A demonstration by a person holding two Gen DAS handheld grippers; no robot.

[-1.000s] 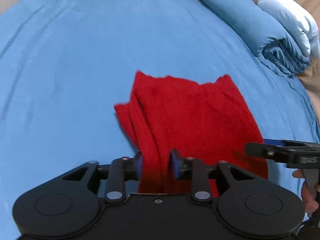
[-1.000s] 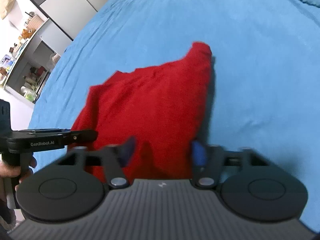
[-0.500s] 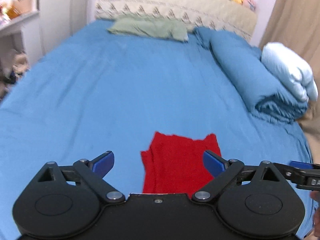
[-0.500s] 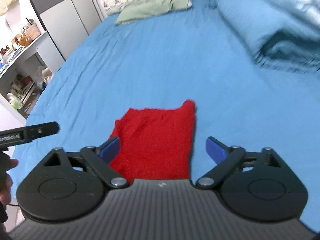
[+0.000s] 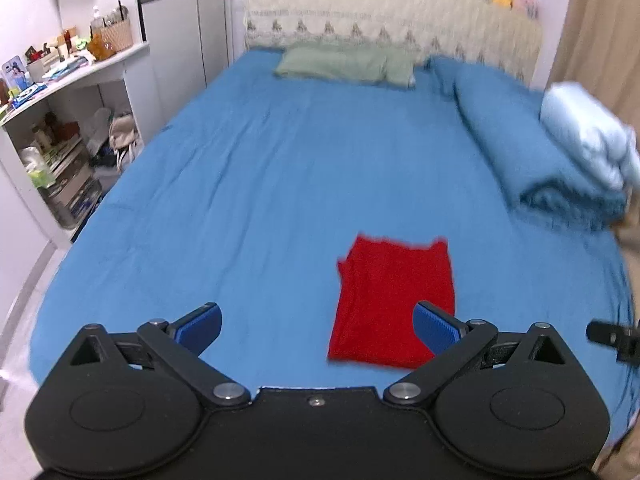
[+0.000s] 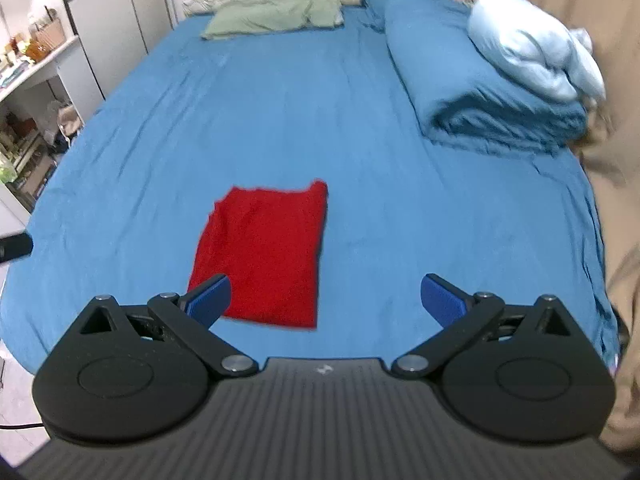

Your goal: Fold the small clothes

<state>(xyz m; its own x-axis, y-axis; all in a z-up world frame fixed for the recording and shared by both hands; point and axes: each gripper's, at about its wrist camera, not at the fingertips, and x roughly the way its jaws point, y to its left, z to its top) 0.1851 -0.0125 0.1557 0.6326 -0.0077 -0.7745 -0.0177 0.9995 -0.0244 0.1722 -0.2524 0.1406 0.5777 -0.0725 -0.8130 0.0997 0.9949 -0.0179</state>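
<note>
**Red garment folded on the bed, both grippers spread and clear of it**

We take the red garment as our landmark. It lies flat on the blue bed sheet, near the foot edge, folded into a neat upright rectangle whose long axis runs from the foot edge toward the headboard.

Going left to right: well to the left of the garment, beyond the bed, stands a shelf unit crowded with small items. Our left gripper sits just left of the garment and nearer us than its near edge; its 2 fingers are spread wide and hold nothing, and only the right blue pad overlaps the cloth's lower right corner in this view. From the right wrist view the garment lies ahead and to the left of our right gripper, whose fingers are also spread and empty. Far beyond the garment a green pillow rests against the headboard. To the right of it lies a rolled blue duvet with a pale blue blanket on top.

We judge this piece nearly or fully folded. If 1 more fold is wanted, it would run across the long axis, near edge carried toward the headboard. Neither gripper is plainly nearer: the garment sits between the 2, and both are held back above it.
</note>
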